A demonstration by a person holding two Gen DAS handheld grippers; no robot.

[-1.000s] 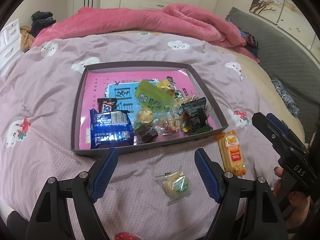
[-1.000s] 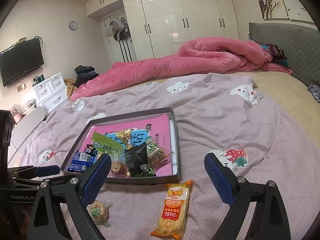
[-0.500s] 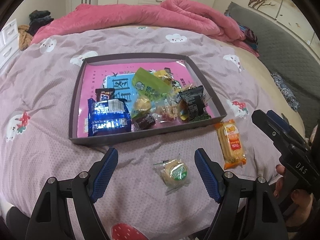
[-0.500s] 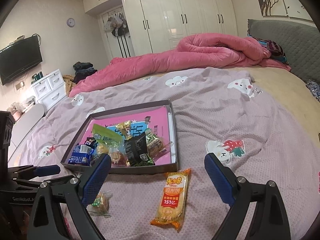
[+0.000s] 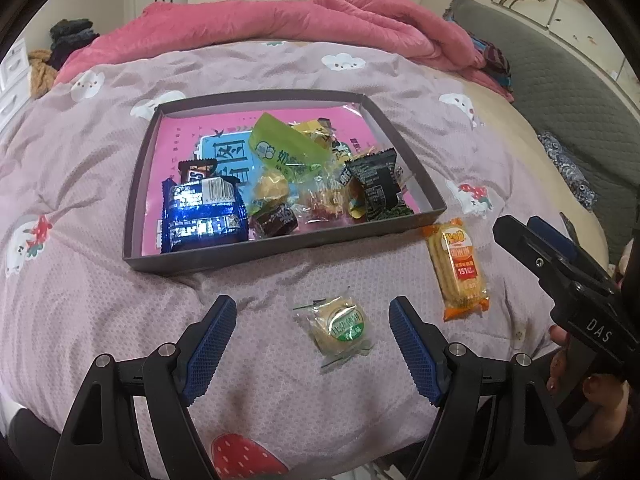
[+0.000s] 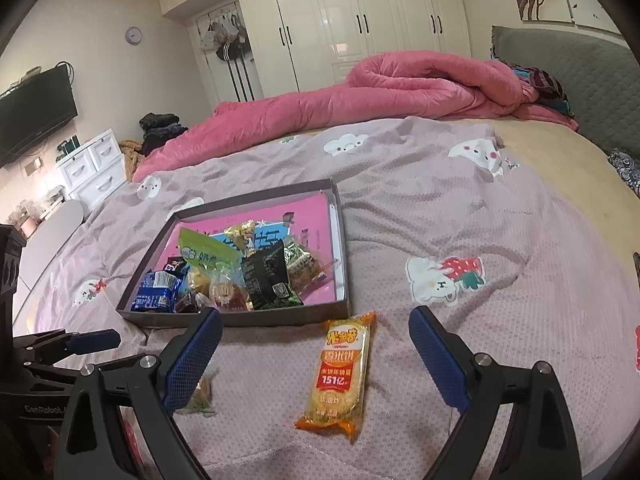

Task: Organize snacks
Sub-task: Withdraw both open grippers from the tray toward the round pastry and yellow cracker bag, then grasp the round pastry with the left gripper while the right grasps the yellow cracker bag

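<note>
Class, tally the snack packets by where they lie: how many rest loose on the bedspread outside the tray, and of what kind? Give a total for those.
Long orange rice-cracker packet: 1
Small round clear-wrapped cake with a green label: 1
Total outside the tray: 2

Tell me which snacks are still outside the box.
Two: the round green-label cake and the long orange rice-cracker pack, both on the bedspread before the box.

In the right wrist view, the blue-padded left finger of the right gripper (image 6: 316,342) covers most of the small round clear-wrapped cake (image 6: 200,394). In the grey cardboard tray (image 5: 280,250), overlapping wrappers half bury the brown chocolate bar (image 5: 196,170), its lettering unreadable.
</note>
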